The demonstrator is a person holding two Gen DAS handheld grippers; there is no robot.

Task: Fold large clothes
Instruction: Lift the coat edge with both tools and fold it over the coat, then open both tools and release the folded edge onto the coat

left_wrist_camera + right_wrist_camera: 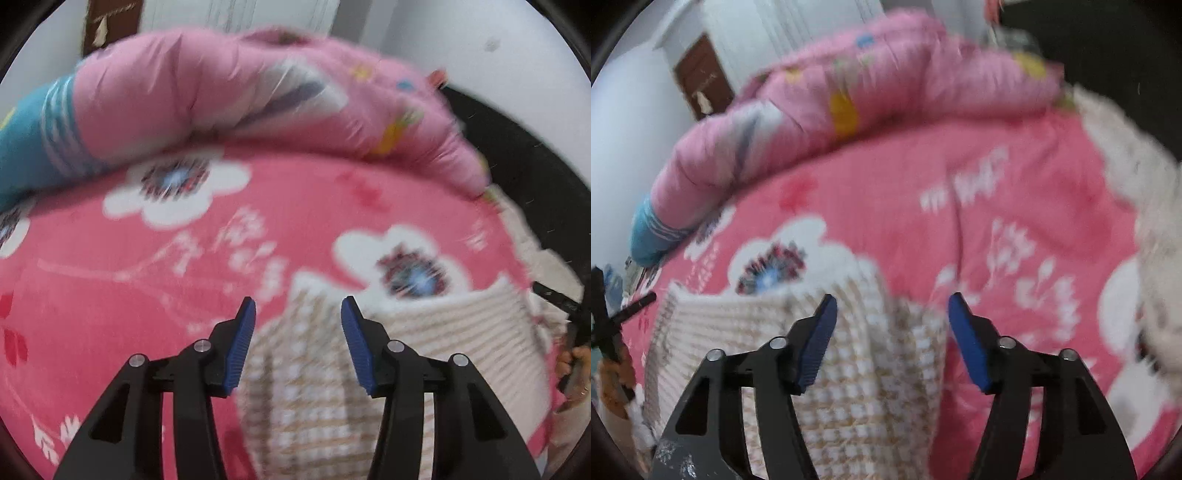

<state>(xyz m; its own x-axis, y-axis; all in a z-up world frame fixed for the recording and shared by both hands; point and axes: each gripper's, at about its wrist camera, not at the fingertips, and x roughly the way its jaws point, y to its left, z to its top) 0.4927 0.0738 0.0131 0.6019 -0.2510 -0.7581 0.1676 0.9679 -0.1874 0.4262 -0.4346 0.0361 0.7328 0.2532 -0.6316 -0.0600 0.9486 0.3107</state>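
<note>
Closest to the left wrist camera, the left gripper [298, 314] has its two blue-padded jaws spread apart with nothing pinched between them; it hangs above a beige and white checked garment [314, 387] that lies on the bed directly below it, and no contact with the cloth can be made out. The right wrist camera shows much the same: the right gripper [892, 309] has its jaws apart and empty, poised over the same garment [849, 369], which spreads from under it toward the left of that view. At the right edge of the left view a hand [570, 363] grips a black handle just beside the garment's edge. The garment rests on a bright pink blanket [295, 206] printed with white flowers, which covers most of the bed. In the right view a fluffy white cloth [1145, 192] lies along the blanket's right side. Beyond the blanket, a rolled pink quilt [229, 88] with small coloured prints runs across the far side of the bed, its left end blue with white stripes. Behind it stand a pale wall [461, 33] and a brown door [701, 77]. Both views are blurred.
</note>
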